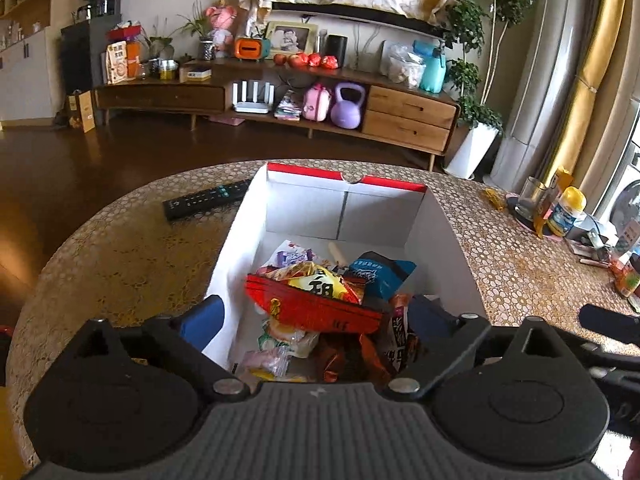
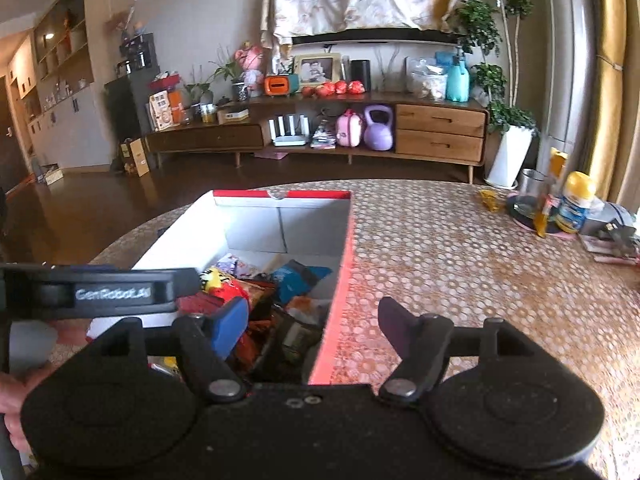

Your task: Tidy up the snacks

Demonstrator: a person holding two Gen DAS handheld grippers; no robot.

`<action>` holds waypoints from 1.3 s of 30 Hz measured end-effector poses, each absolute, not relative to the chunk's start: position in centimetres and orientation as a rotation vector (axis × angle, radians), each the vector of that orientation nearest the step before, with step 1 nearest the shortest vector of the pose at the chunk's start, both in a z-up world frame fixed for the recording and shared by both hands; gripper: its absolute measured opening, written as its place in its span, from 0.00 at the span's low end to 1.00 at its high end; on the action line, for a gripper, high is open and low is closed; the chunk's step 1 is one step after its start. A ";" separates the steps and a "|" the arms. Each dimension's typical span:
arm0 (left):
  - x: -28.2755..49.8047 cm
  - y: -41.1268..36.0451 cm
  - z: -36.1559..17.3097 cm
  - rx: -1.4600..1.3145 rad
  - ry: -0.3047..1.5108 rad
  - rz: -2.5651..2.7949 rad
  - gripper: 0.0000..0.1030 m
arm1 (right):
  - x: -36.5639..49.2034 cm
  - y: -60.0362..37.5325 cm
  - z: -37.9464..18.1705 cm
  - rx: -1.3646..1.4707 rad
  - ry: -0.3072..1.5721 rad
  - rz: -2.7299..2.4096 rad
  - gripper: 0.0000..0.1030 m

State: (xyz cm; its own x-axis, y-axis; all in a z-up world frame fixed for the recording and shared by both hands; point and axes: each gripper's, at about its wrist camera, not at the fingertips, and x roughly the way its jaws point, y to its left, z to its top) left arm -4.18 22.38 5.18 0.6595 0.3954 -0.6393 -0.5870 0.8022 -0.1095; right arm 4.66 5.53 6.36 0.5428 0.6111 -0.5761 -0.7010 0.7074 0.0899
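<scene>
A white cardboard box with a red rim [image 1: 346, 178] stands open on the round table. A pile of snack packets fills its near half. A red packet [image 1: 312, 306] lies on top, with a yellow one [image 1: 316, 280] and a blue one [image 1: 380, 274] behind it. My left gripper [image 1: 316, 316] hangs open over the pile, its pads clear of the packets. My right gripper [image 2: 312, 326] is open too and straddles the box's red right wall [image 2: 340, 300] without pressing it. Its left finger [image 2: 230, 322] is over the snacks [image 2: 296, 278]. The left gripper [image 2: 100, 292] shows at the left of the right wrist view.
A black remote control [image 1: 204, 202] lies left of the box. A metal cup [image 1: 532, 196], a yellow-capped bottle [image 1: 566, 212] and small clutter crowd the table's far right. Patterned tablecloth [image 2: 460, 264] stretches right of the box. A wooden TV cabinet [image 1: 408, 114] stands across the room.
</scene>
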 end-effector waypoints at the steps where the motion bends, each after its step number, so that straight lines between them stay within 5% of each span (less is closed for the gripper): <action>1: -4.4 22.2 5.1 -0.321 0.640 0.566 0.97 | 4.7 5.2 6.4 -0.153 0.619 0.779 0.74; 12: -5.8 19.6 5.2 -0.311 0.643 0.548 0.97 | 4.5 1.9 6.5 -0.063 0.592 0.704 1.00; 39: -5.3 19.4 5.6 -0.290 0.653 0.535 1.00 | 4.9 0.5 6.3 -0.061 0.623 0.671 1.00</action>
